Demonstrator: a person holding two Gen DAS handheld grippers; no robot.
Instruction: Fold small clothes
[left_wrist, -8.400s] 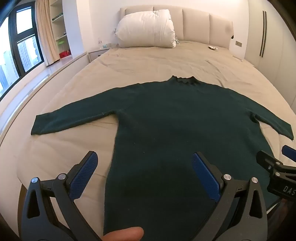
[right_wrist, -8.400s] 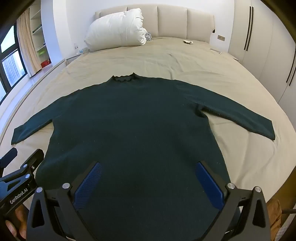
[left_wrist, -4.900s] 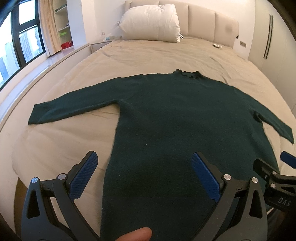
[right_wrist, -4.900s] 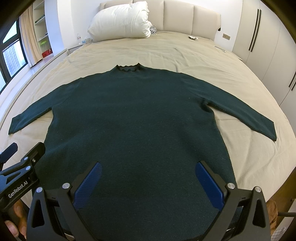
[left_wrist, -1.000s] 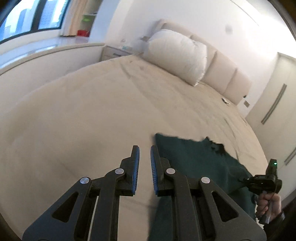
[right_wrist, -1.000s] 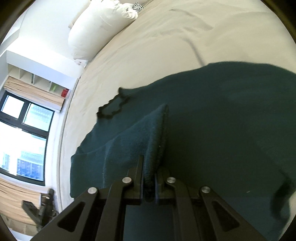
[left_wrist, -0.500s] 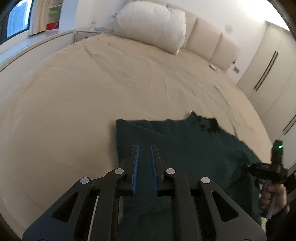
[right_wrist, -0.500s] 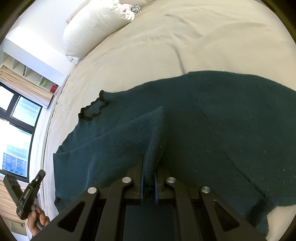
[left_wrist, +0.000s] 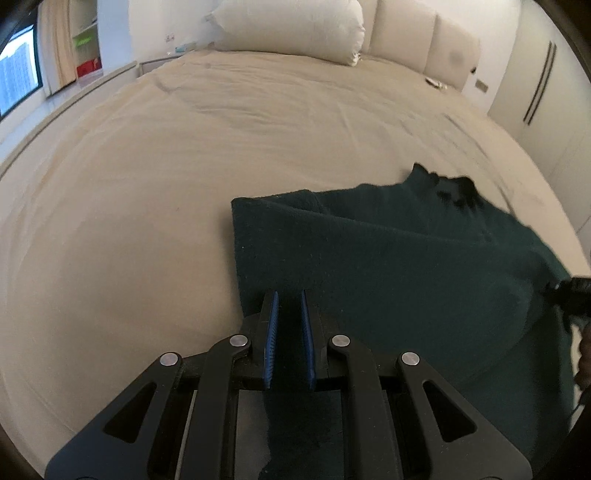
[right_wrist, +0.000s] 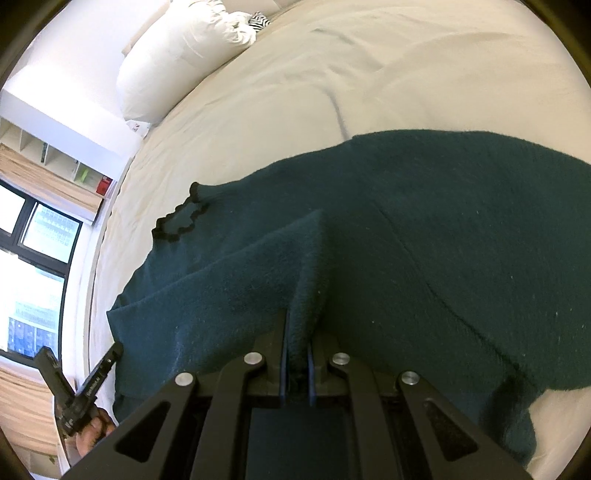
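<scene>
A dark green sweater (left_wrist: 406, 266) lies on the beige bed (left_wrist: 166, 155), its left side folded in to a straight edge and its frilled collar (left_wrist: 454, 188) at the far right. My left gripper (left_wrist: 288, 295) hovers low over that folded left edge, shut with only a narrow slit and nothing between its pads. In the right wrist view the sweater (right_wrist: 461, 229) fills the middle, collar (right_wrist: 181, 221) to the left. My right gripper (right_wrist: 297, 332) is shut on a raised ridge of the sweater's sleeve fabric. The left gripper (right_wrist: 85, 384) shows at the lower left in a hand.
A white pillow (left_wrist: 288, 26) leans on the padded headboard (left_wrist: 424, 33). Bare sheet stretches left of and beyond the sweater. A window (right_wrist: 37, 229) and shelves (right_wrist: 55, 155) stand past the bed's left side, wardrobe doors (left_wrist: 546, 74) to the right.
My left gripper swung from over bare sheet to low above the sweater's folded left edge, still shut on nothing. The right gripper kept its hold on the sleeve and barely moved.
</scene>
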